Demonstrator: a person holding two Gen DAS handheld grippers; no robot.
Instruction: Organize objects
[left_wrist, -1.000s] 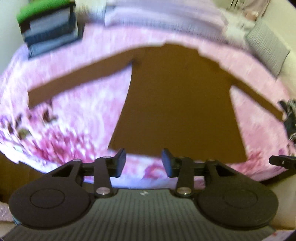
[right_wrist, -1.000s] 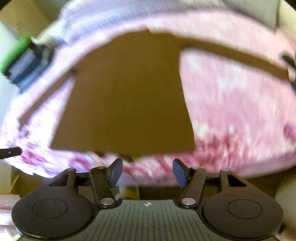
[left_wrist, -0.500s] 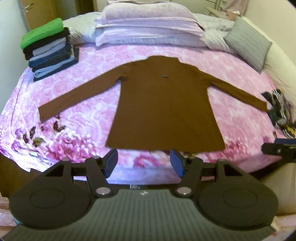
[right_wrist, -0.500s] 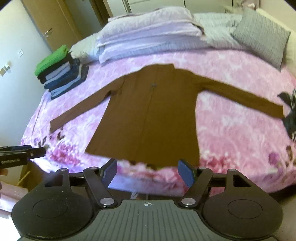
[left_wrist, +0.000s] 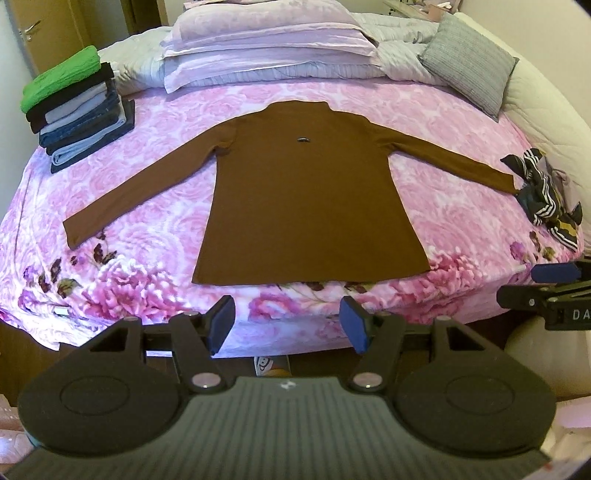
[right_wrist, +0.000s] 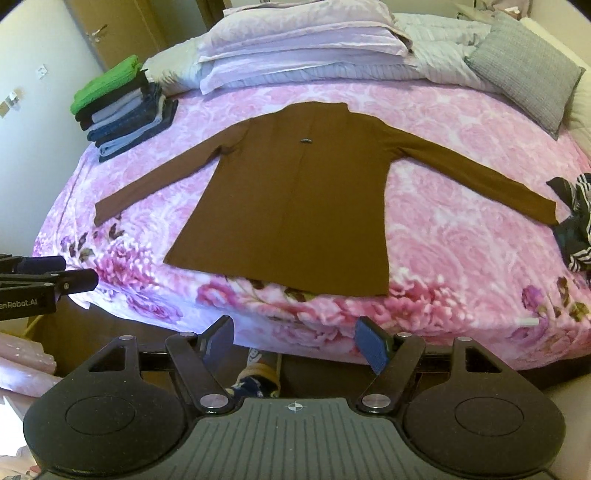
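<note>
- Your left gripper (left_wrist: 287, 320) sat nearest the lens in its own view, its blue-padded jaws spread wide with nothing between them, held off the foot edge of the bed.
- Your right gripper (right_wrist: 295, 341) was likewise released and empty, just off the same edge; its tip also showed at the right border of the left view.
- Below the grippers, a patterned sock or slipper (right_wrist: 258, 373) showed on the floor at the foot of the bed.
- The bed (left_wrist: 155, 295) was covered by a pink floral bedspread.
- The brown long-sleeved top (left_wrist: 306, 199) lay flat in the middle of the bedspread, hem toward you, collar away, both sleeves stretched out to the sides. Neither gripper touched it.
- At the right edge of the bed, a crumpled dark striped garment (left_wrist: 546, 199) lay touching the cuff of the top's right-hand sleeve.
- At the far left, a stack of folded clothes (left_wrist: 77, 110) stood well apart from the top, with a green item uppermost.
- Farthest away, lilac pillows (left_wrist: 266, 48) were piled at the head of the bed, with a grey cushion (left_wrist: 469, 74) to their right.
</note>
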